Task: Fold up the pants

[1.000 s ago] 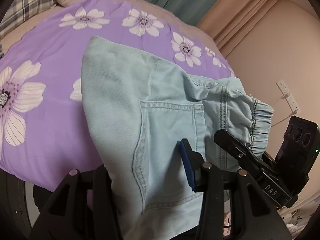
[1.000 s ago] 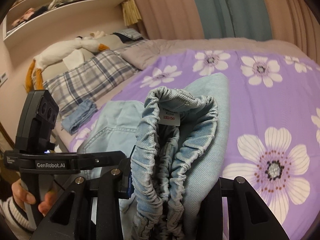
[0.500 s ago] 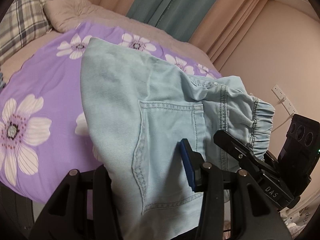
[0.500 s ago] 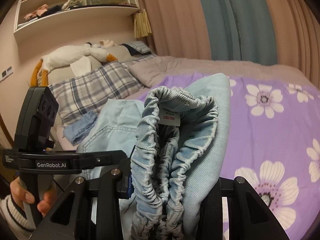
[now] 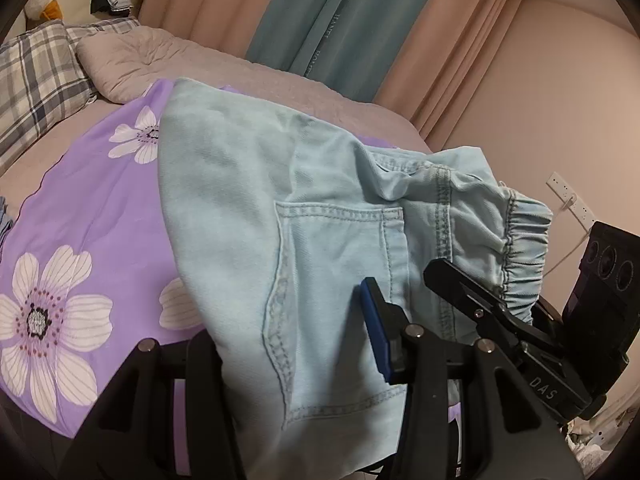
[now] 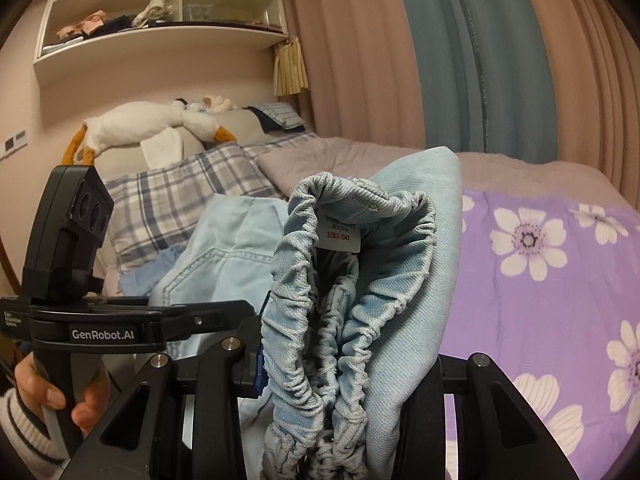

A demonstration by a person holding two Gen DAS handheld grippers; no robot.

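Pale blue denim pants [image 5: 280, 208] hang lifted above the flowered bed [image 5: 80, 208], the left gripper [image 5: 296, 360] clamped near the back pocket and the right gripper [image 6: 340, 392] on the bunched waistband, so lowering evenly, I judge, keeps layers aligned.

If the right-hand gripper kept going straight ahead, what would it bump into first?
Beyond the pale denim pants that the right gripper is clamped on, probably the grey quilt on the bed, then the curtains; depth is hard to judge.
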